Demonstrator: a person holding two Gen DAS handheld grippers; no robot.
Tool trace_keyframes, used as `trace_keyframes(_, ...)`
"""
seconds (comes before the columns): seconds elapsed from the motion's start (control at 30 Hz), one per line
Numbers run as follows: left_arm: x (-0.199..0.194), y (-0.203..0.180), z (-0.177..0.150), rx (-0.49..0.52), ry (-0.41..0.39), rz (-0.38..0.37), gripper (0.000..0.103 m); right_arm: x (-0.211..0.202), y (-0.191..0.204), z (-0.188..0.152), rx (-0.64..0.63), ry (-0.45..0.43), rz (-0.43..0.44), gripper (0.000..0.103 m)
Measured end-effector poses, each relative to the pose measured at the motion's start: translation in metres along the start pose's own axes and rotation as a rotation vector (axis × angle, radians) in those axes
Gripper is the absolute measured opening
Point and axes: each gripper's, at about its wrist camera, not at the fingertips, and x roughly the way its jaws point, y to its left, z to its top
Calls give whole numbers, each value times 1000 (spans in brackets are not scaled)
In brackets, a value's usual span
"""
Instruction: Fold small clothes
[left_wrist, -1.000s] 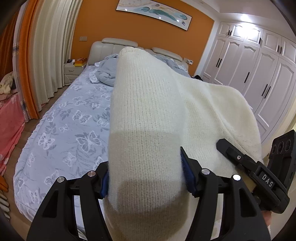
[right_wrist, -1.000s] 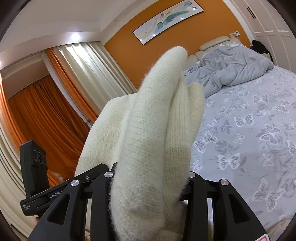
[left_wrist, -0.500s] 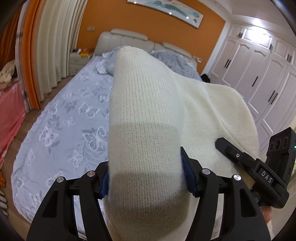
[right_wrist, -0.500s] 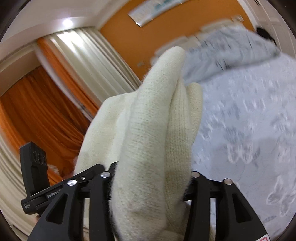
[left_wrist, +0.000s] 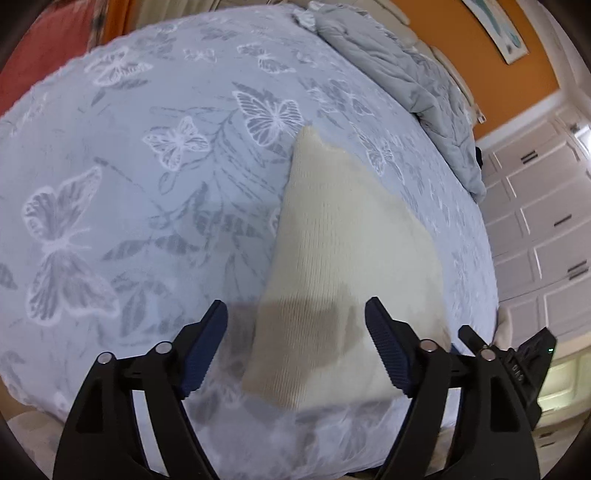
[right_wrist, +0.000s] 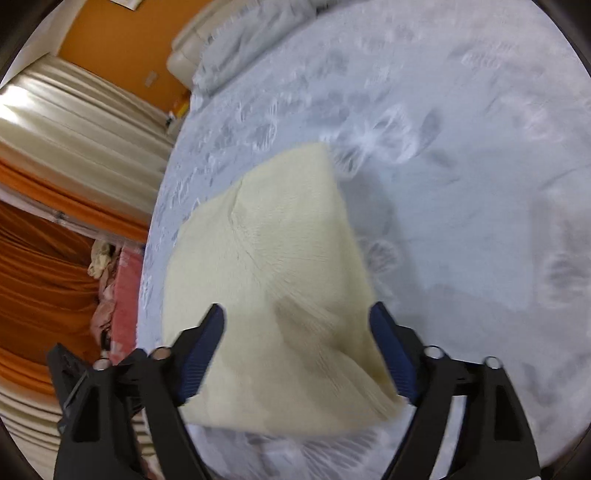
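A cream knitted garment (left_wrist: 343, 266) lies folded flat on the bed's butterfly-print sheet (left_wrist: 122, 192), near the front edge. It also shows in the right wrist view (right_wrist: 273, 273). My left gripper (left_wrist: 295, 332) is open above its near left corner, with the jaws spread to either side of the cloth. My right gripper (right_wrist: 295, 336) is open above its near right corner, jaws likewise apart. Neither gripper holds anything.
A crumpled grey duvet (left_wrist: 413, 85) lies at the head of the bed. White wardrobe doors (left_wrist: 546, 221) stand to the right. Orange and cream curtains (right_wrist: 55, 177) and a pink cloth pile (right_wrist: 118, 302) lie to the left.
Both grippers held the garment up in the air, shut on it. They have since tipped down to the bed, laid the garment flat and opened.
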Motion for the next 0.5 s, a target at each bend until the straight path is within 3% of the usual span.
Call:
trace_keyframes(0.1,32,0,7,-36,80,-21,78,42,-1,6,-3,79,-69,84)
trace_keyframes(0.17,51,1,10,-60,121,-50,74,52,-3,8,14,94,-27,67)
trace_keyframes(0.2,58,1,12,-71,129,-76,70,52,-2,10,28,93,3,44)
trace_keyframes(0.23,60,0,14,-72,122,-69,66,48,3,15,21,82,15,38)
trace_keyframes(0.37,37,-32,25,52,57,-73,39,-1,62,32,-196,-76,91,31)
trace_keyframes(0.43,17,-46,34,98,-10,-107,36,-21,83,39,-269,-149,109,31)
trace_keyframes(0.5,6,-58,42,136,-54,-113,34,-19,82,47,-275,-153,86,32)
